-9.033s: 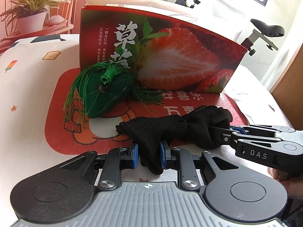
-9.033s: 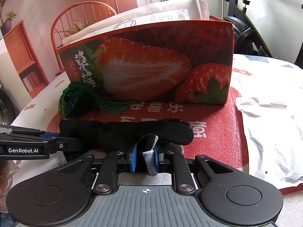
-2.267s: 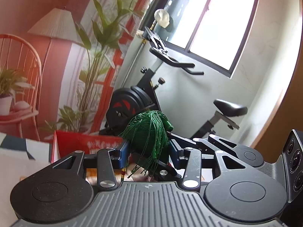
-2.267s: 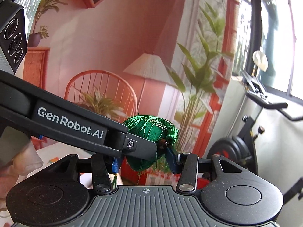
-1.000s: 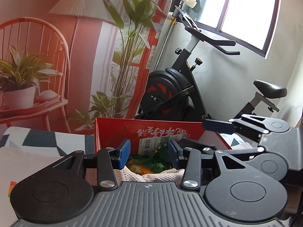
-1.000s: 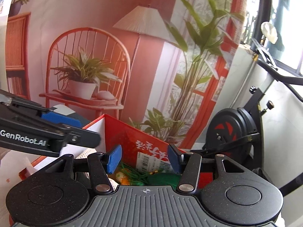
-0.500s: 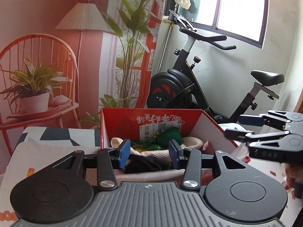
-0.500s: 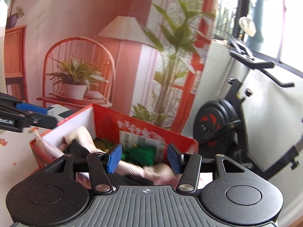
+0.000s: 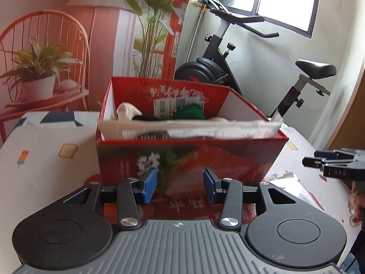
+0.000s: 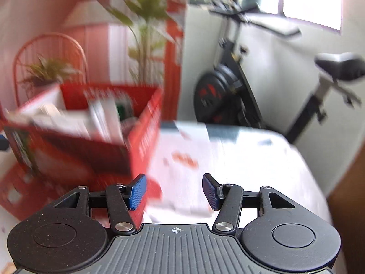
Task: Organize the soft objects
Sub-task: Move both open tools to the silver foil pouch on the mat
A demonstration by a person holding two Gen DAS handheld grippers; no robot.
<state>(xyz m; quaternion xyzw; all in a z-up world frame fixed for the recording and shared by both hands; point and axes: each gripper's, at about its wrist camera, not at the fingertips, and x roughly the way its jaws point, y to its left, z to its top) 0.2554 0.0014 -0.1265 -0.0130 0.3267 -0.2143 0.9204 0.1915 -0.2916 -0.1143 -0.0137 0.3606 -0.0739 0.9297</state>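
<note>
Both my left gripper [image 9: 180, 188] and right gripper [image 10: 174, 191] hang wide open and empty; the green pouch [image 9: 190, 111] in the box [image 9: 159, 157] looks light and squashy, best pinched mid-body.

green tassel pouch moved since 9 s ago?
Yes. The green tassel pouch now lies inside the strawberry box, against its far wall; earlier it sat on the red mat in front of that box.

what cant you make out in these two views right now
- Left wrist view: the red box's near wall hides most of its contents; only the green pouch and cream cloth tops show.
- Right wrist view: motion blur smears the box; contents unreadable.
- Left wrist view: right gripper cut off by the edge.
</note>
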